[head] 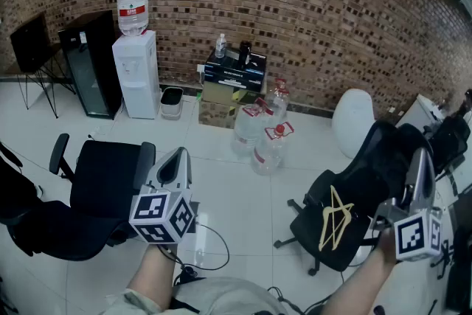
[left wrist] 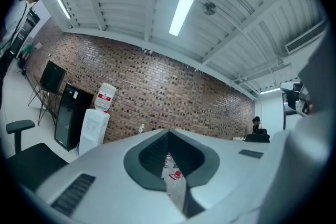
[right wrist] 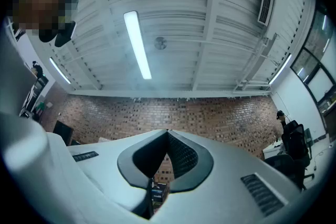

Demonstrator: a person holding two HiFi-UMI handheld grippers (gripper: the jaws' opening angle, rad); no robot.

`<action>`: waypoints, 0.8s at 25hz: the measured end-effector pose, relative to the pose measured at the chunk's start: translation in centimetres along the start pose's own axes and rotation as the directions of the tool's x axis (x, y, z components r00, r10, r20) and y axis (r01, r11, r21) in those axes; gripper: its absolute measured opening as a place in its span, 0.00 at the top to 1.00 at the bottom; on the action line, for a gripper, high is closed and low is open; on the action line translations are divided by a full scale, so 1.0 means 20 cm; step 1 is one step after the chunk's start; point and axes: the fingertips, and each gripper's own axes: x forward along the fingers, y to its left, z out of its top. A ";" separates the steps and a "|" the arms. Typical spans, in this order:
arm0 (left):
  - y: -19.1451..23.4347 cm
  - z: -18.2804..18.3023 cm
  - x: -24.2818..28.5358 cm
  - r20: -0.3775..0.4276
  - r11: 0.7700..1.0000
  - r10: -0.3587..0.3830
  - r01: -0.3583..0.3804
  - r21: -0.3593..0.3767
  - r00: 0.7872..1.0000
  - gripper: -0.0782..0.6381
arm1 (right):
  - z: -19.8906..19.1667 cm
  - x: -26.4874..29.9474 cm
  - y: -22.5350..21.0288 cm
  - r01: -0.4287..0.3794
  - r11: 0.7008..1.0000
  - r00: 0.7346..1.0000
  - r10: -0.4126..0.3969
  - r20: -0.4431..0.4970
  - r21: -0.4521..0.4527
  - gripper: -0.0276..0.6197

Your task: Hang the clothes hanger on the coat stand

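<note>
While left tool [head: 179, 155] and right tool [head: 422, 156] are closed empty, hanger [head: 335, 225] lies mid-seat on chair [head: 369, 173].

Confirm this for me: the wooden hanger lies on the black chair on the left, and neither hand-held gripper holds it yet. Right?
Not quite. The head view shows the wooden hanger lying on the black chair on the right, beside the right hand-held gripper. The rest stands: neither hand-held gripper holds it yet.
</note>
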 end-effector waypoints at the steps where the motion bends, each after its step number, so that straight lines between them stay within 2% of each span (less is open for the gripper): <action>1: -0.03 0.00 0.01 -0.002 1.000 -0.005 0.005 0.006 1.000 0.87 | 0.00 0.00 -0.02 0.005 1.000 1.000 -0.005 -0.004 -0.005 0.95; 6: -0.22 -0.02 0.09 -0.027 0.999 -0.046 0.047 0.022 0.999 0.87 | -0.02 -0.02 -0.19 0.050 0.997 0.998 -0.052 -0.037 -0.053 0.95; 9: -0.45 -0.02 0.17 -0.017 0.994 -0.105 0.105 0.034 0.994 0.87 | -0.01 -0.06 -0.36 0.081 0.991 0.995 -0.087 -0.056 -0.105 0.95; 12: -0.80 0.00 0.22 0.019 0.979 -0.201 0.199 0.050 0.980 0.87 | 0.00 -0.17 -0.56 0.126 0.982 0.988 -0.138 -0.075 -0.142 0.95; 16: -1.38 0.04 0.26 0.061 0.944 -0.324 0.319 0.077 0.944 0.85 | 0.05 -0.35 -0.90 0.180 0.966 0.976 -0.199 -0.092 -0.187 0.95; 19: -1.80 -0.08 0.29 0.078 0.920 -0.389 0.383 0.082 0.918 0.78 | -0.05 -0.52 -1.20 0.203 0.957 0.966 -0.230 -0.120 -0.205 0.95; 20: -1.92 -0.14 0.31 0.076 0.910 -0.411 0.405 0.086 0.908 0.78 | -0.09 -0.57 -1.29 0.209 0.955 0.962 -0.239 -0.130 -0.213 0.90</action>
